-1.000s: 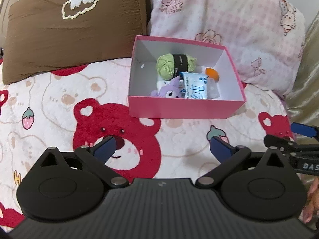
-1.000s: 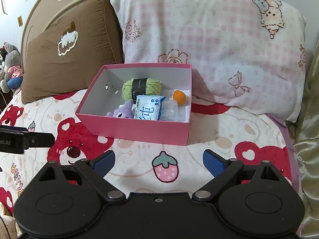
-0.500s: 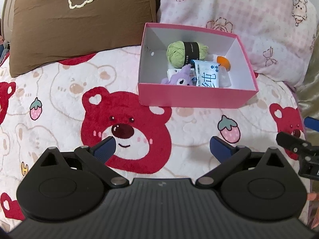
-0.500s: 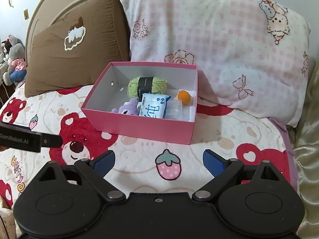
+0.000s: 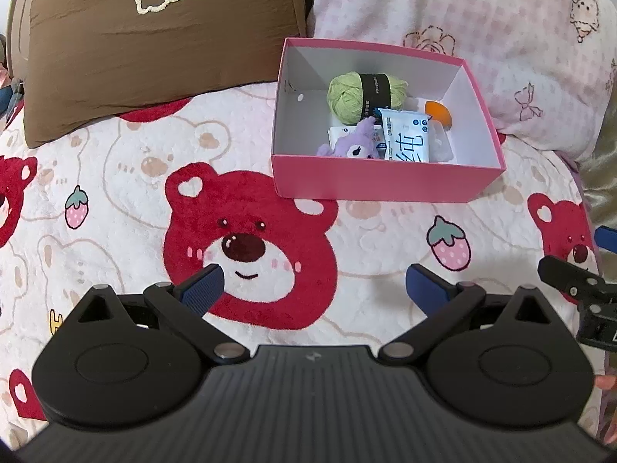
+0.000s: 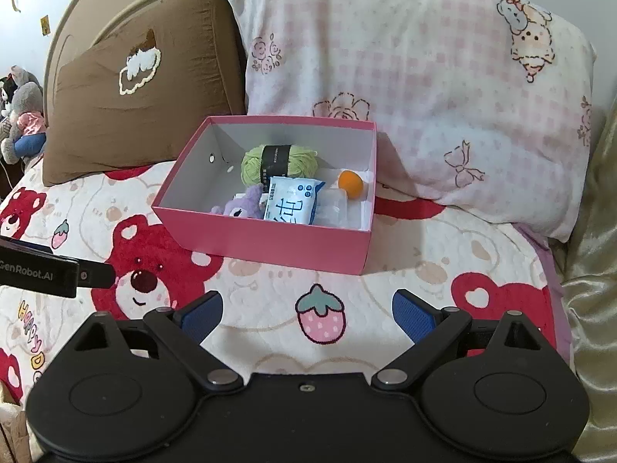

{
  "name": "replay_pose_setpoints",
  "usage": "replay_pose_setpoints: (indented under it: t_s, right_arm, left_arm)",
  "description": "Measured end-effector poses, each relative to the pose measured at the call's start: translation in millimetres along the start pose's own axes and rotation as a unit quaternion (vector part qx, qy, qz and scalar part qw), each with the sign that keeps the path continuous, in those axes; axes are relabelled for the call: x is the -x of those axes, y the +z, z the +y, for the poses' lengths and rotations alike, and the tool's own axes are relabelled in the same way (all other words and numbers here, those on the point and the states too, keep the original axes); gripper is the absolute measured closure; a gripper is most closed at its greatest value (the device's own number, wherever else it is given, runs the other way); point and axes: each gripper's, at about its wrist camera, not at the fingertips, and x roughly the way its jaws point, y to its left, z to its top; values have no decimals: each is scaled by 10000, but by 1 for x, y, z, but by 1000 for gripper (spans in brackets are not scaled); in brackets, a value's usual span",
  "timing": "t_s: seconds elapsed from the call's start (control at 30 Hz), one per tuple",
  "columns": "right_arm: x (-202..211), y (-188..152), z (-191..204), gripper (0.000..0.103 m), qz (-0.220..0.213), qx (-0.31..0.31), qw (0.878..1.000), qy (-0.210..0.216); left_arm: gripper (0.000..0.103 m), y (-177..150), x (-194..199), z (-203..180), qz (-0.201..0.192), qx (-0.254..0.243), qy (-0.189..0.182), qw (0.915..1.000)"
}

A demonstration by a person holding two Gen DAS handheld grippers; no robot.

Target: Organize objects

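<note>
**Both grippers back off, box packed**

Pulled back from 1.0 s ago – in the left wrist view the pink box has slid from centre frame to upper right and more of the red bear blanket shows below it; contents look unchanged.

Left gripper is spread wide, nothing between the blue pads, hovering over the big red bear face, well apart from the box. Right gripper is likewise wide and empty, above a strawberry print, box in mid frame beyond it. Each gripper's black arm pokes into the other's view at the frame edge.

Inside the box: green yarn ball with a black band at the far wall, orange ball toward the right wall, white-blue packet in the middle leaning over a clear plastic item, purple plush toy just left of the packet, near the front wall.

Box sits on the blanket just in front of the pink checked pillow; brown pillow at upper left – stuffed animals at far left edge.
</note>
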Motion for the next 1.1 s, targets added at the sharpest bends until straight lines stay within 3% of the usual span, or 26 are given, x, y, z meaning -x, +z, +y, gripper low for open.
replay_pose_setpoints:
  t_s: [0.37, 0.63, 0.9, 1.1]
  right_arm:
    - [4, 0, 2, 6, -12, -36, 10000, -43]
    - [3, 0, -2, 6, 29, -110, 9999, -100]
    - [3, 2, -3, 6, 39, -150, 9998, -112]
    - [3, 2, -5, 6, 38, -165, 9998, -125]
  left_arm:
    - [1, -2, -3, -1, 83, -5, 113, 9999]
    - [1, -3, 3, -2, 38, -17, -1, 10000]
    - [1, -2, 6, 0, 29, 149, -345, 9993]
    - [1, -3, 6, -2, 14, 32, -142, 9999]
